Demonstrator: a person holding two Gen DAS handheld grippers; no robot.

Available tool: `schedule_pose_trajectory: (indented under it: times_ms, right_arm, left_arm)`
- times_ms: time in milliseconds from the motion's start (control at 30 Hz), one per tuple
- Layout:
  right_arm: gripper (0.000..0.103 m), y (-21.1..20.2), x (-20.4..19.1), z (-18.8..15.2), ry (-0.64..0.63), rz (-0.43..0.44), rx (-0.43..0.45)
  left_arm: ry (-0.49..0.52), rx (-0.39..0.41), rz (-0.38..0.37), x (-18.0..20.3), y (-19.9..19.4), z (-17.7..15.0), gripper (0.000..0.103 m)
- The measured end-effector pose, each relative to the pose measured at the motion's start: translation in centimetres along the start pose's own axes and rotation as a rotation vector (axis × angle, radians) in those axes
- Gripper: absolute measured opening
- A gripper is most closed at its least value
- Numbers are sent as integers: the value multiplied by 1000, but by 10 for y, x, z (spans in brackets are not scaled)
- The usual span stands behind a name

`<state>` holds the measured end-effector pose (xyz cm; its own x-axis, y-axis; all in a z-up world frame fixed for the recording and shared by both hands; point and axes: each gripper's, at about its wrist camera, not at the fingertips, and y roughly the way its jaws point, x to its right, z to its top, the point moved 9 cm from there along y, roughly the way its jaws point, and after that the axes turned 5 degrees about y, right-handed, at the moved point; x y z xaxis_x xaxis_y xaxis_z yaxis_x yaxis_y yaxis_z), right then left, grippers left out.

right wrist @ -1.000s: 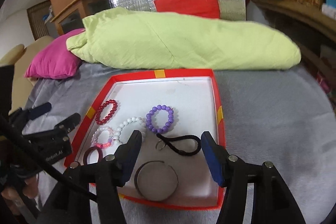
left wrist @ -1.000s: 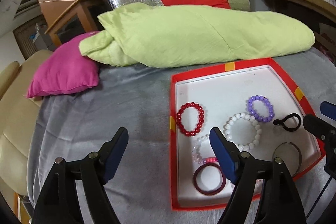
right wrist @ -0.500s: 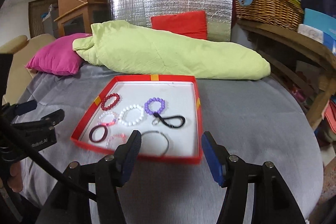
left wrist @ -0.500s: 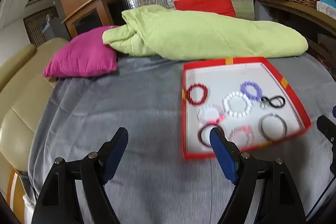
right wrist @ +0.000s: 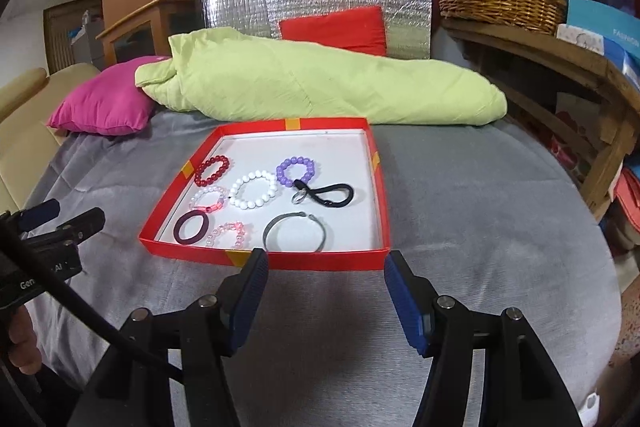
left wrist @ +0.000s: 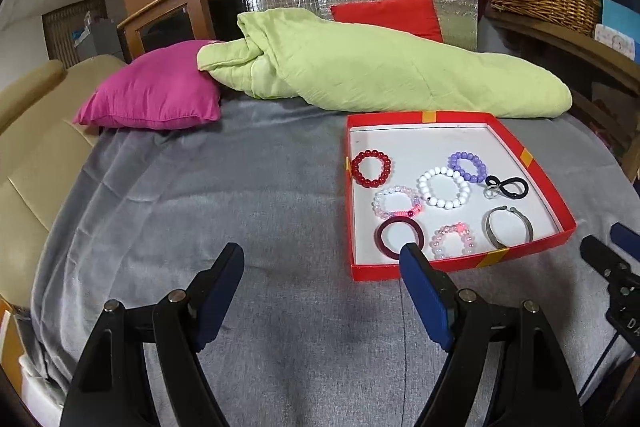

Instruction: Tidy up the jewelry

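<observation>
Jewelry [right wrist: 253, 190]: 7 pieces inside red tray [right wrist: 320, 261]

A shallow red cardboard tray [right wrist: 276, 260] lies on the grey cloth-covered surface [right wrist: 460, 187], right of centre in the left wrist view. In it, the far row runs left to right: red bead bracelet [left wrist: 371, 167], white bead bracelet [left wrist: 443, 187], purple bead bracelet [left wrist: 467, 167], with the black looped cord [left wrist: 508, 187] right of them. A clear pink bead bracelet [left wrist: 397, 202] sits between the rows. Nearest lie the dark maroon bangle [left wrist: 399, 233], a pale pink bead bracelet [left wrist: 453, 241] and, rightmost, the open metal bangle [left wrist: 509, 226]. Behind the tray stretches a light green folded quilt [right wrist: 320, 87], with a magenta cushion [right wrist: 104, 103] at its left end.
</observation>
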<state>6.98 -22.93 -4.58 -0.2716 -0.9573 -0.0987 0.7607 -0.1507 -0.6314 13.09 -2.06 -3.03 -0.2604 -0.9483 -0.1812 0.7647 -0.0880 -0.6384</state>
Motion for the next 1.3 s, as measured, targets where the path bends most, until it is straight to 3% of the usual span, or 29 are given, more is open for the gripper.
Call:
schedule_pose_trajectory:
  times_ms: [100,233,567,1300]
  right_arm:
    - [64,3,-5,1,-2,10,-4]
    - [64,5,-7,3,13,22,-9]
    - [64,1,5,8,66,35,-9]
    - [64,3,-2,8,47,20,6]
  left_arm:
    - [-34,-5,-40,0,4,0,81]
    - [-21,-8,4,0,9,1,81]
    - [1,-17,-11,11,12,1,81]
    - [-6,-18,-8,6,12,0,81]
